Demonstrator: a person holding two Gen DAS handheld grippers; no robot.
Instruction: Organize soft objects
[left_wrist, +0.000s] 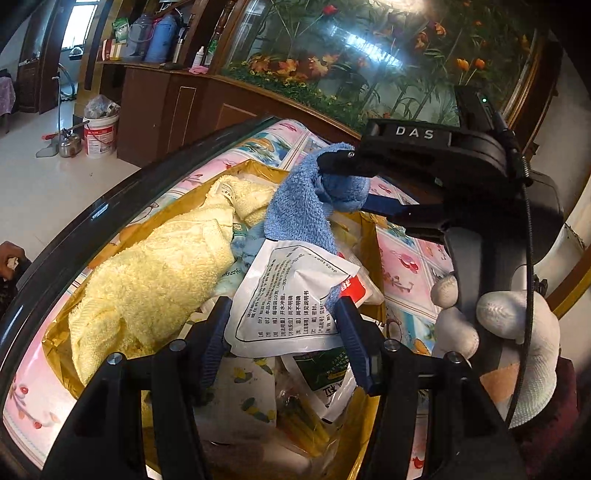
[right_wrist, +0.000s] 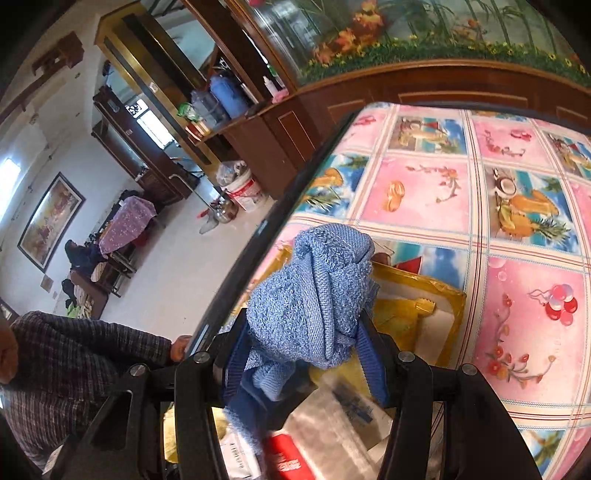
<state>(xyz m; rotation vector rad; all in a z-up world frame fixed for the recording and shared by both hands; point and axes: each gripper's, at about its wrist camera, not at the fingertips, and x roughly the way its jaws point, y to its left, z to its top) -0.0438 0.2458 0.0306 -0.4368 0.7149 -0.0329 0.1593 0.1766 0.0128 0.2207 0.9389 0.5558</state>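
Your left gripper (left_wrist: 284, 332) hangs with jaws spread above a white printed sachet (left_wrist: 291, 295) in the gold tray (left_wrist: 55, 343). At ten o'clock lies the yellow towel (left_wrist: 155, 280), soft and light; pinch a thick fold. Farther, at one o'clock, your right gripper (right_wrist: 306, 350) pinches the bunched blue towel (right_wrist: 314, 291), limp above the tray. Slippery packets crowd the bench (right_wrist: 424, 192).
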